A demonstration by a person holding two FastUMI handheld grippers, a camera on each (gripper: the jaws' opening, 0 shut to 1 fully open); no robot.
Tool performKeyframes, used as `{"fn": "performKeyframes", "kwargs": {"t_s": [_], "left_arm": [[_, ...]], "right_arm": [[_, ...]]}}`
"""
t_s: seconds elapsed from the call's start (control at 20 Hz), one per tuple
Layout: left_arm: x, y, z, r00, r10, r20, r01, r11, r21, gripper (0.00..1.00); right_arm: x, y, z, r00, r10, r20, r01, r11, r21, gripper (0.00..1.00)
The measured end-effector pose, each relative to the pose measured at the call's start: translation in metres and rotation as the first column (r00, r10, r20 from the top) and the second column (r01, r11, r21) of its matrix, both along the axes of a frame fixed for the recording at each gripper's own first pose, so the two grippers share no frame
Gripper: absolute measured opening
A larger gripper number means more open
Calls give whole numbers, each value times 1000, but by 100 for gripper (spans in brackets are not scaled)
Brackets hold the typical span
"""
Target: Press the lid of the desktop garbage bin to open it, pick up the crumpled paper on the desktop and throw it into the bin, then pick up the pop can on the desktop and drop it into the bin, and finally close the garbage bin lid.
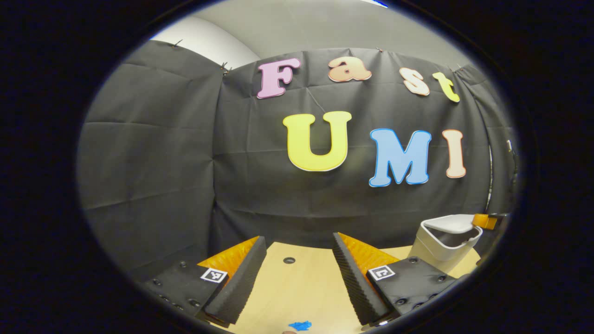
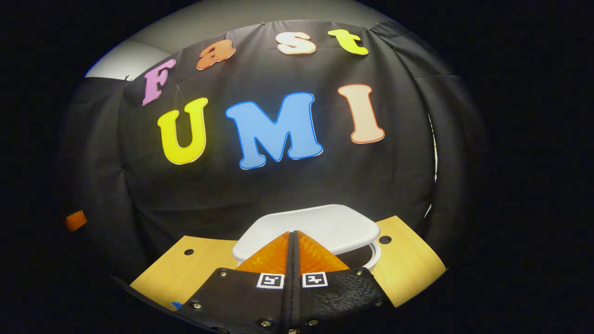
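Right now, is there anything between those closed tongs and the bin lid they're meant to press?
Nothing visible stands in the way. The right tongs, shut with nothing held, sit just over the near edge of the white bin lid; whether they touch it is unclear. The left tongs hang open over the bare table, off to the side.
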State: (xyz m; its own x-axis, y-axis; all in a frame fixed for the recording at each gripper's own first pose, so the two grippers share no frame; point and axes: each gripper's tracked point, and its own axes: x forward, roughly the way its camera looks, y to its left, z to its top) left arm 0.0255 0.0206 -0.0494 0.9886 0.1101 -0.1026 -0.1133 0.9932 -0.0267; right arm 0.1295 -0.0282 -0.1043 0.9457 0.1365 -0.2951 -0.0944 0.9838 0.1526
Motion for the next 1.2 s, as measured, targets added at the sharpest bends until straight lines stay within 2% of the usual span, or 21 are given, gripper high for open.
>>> {"fn": "performKeyframes", "kwargs": {"t_s": [0.25,0.85,1.2], "left_arm": [[-7,-2,5,1000,-27,15,27,1000,-13,95],[-28,11,-6,1000,-20,-13,20,1000,0,96],[-31,14,-28,999,-32,-43,32,999,-5,95]], "right_arm": [[-4,2,20,999,1,36,-1,1000,-10,0],[-38,34,22,996,80,31,-79,997,-22,0],[-50,40,23,995,93,26,-93,996,-5,0]]}}
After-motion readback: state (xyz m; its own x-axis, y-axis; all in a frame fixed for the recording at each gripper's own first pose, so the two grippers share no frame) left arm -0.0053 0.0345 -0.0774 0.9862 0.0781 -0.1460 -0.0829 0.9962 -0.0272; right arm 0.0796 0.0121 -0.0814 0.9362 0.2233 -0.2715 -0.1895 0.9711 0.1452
